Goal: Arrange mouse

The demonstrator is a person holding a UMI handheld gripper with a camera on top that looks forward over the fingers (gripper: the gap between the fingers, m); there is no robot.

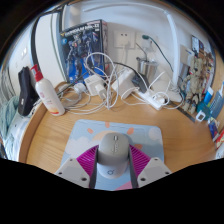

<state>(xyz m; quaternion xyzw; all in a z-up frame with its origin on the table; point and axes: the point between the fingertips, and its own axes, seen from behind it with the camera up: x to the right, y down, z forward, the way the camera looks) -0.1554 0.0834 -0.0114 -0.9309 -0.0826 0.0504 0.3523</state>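
1. Your tool [113, 168] grips the grey mouse [113, 148]; both pink pads [88, 157] press its flanks.
2. The mouse sits over the grey mat [92, 129] on the wooden worktop [50, 135].
3. Step in hand, judged: placement. Next, lower the mouse squarely onto the mat, well short of the white cables [120, 85] beyond it, then release.

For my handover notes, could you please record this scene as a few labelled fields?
Gripper: fingers shut on the grey mouse
Surface: wooden desk
Beyond the mouse: tangled white cables and power strip
Beside the cables: white spray bottle
Against the wall: robot figure box
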